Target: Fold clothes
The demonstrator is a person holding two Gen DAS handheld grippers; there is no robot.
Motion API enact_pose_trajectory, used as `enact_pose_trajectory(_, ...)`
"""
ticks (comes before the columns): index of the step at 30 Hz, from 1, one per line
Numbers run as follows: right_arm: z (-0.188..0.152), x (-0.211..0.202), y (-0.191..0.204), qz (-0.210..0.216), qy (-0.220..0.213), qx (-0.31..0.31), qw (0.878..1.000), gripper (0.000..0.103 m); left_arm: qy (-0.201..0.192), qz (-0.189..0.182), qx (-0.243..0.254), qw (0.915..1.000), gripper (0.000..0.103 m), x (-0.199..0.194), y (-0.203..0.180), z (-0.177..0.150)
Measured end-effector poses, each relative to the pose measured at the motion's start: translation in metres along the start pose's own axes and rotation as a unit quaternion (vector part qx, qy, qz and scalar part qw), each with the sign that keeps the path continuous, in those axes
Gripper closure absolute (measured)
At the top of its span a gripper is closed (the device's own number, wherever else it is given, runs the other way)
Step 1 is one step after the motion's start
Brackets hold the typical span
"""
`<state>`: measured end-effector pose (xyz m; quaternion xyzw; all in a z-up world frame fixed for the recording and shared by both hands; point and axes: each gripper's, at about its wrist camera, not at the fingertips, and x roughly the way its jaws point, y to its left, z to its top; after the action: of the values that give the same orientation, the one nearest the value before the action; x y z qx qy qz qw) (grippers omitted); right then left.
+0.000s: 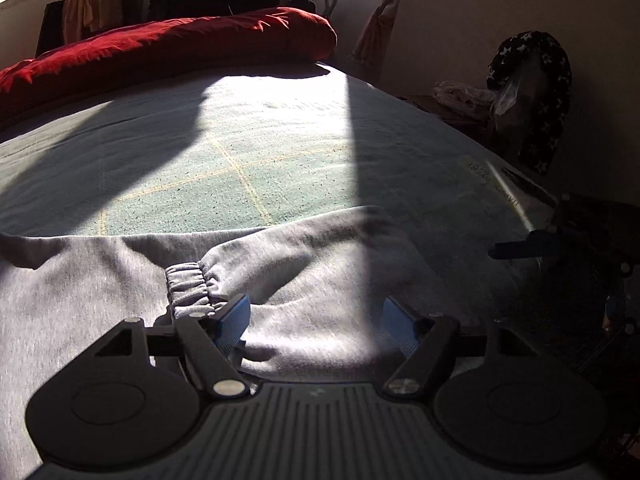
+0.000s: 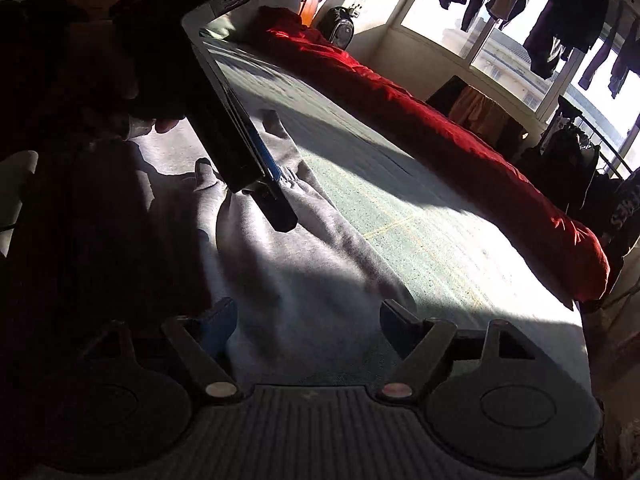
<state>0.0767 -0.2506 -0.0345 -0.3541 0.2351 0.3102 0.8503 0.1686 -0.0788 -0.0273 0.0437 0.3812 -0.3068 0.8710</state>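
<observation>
A grey sweatshirt [image 1: 304, 264] lies spread on the near part of the bed, one sleeve folded across it and ending in a ribbed cuff [image 1: 188, 286]. My left gripper [image 1: 316, 314] is open and low over that sleeve, its blue-padded fingers either side of the cloth and the cuff just left of the left finger. The right wrist view shows the sweatshirt [image 2: 304, 248], the cuff [image 2: 294, 182] and the left gripper [image 2: 276, 200] above it. My right gripper [image 2: 308, 314] is open over the garment's near edge, nothing held. It also shows as the right gripper [image 1: 520, 248] at the bed's right edge.
The bed has a green sheet [image 1: 248, 160] with a rolled red duvet [image 1: 180, 44] along its far side. Star-patterned cloth [image 1: 536, 92] and white fabric lie right of the bed. Clothes hang by the windows [image 2: 560, 8]; a backpack [image 2: 340, 28] stands beyond the duvet.
</observation>
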Motion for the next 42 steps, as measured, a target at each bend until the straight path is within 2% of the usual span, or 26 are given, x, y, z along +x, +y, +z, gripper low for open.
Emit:
enact_pose_trajectory(3,-0.005,0.008,0.019,-0.021,0.022,-0.048,0.998,0.021,0.010,0.001,-0.009,0.9999,0.028,0.005,0.002,-0.008)
enact_pose_trajectory(8,-0.010,0.012,0.027,-0.051,0.048,-0.083,0.994,0.021,0.009,-0.015,-0.031,0.9994,0.028,0.006,0.013,-0.012)
enact_pose_trajectory(13,-0.013,0.001,0.024,-0.043,0.068,-0.080,0.994,0.021,0.001,-0.016,-0.031,0.9994,0.028,-0.005,0.012,-0.011)
enact_pose_trajectory(17,0.004,-0.004,0.001,-0.019,0.043,0.009,0.999,0.021,-0.016,-0.015,-0.013,0.9997,0.026,-0.016,0.006,-0.004)
enact_pose_trajectory(20,0.020,0.002,-0.021,0.020,0.014,0.102,0.995,0.021,0.000,0.008,-0.009,0.9999,0.025,-0.010,0.008,-0.006)
enact_pose_trajectory(22,0.022,0.014,-0.035,0.059,0.006,0.165,0.985,0.021,0.015,0.014,-0.014,0.9997,0.026,-0.004,0.014,-0.014)
enact_pose_trajectory(24,0.022,0.028,-0.046,0.095,0.006,0.223,0.970,0.021,0.007,0.012,-0.005,0.9999,0.026,-0.007,0.014,-0.023)
enact_pose_trajectory(27,0.011,0.052,-0.053,0.113,0.039,0.274,0.954,0.021,0.006,0.021,0.008,0.9997,0.025,-0.017,0.014,-0.029)
enact_pose_trajectory(29,0.003,0.064,-0.053,0.115,0.059,0.288,0.949,0.021,0.002,0.023,0.007,0.9997,0.025,-0.023,0.015,-0.026)
enact_pose_trajectory(31,-0.001,0.064,-0.050,0.110,0.059,0.299,0.946,0.021,-0.005,0.022,0.003,0.9997,0.025,-0.028,0.016,-0.022)
enact_pose_trajectory(34,-0.001,0.056,-0.048,0.099,0.042,0.321,0.941,0.021,-0.018,0.016,-0.004,0.9997,0.025,-0.035,0.018,-0.014)
enact_pose_trajectory(37,-0.003,0.045,-0.052,0.090,0.015,0.363,0.927,0.020,-0.029,-0.012,-0.008,0.9995,0.024,-0.026,0.015,-0.006)
enact_pose_trajectory(42,-0.008,0.038,-0.056,0.079,-0.001,0.400,0.913,0.020,0.014,-0.016,-0.050,0.9985,0.024,0.009,0.025,-0.009)
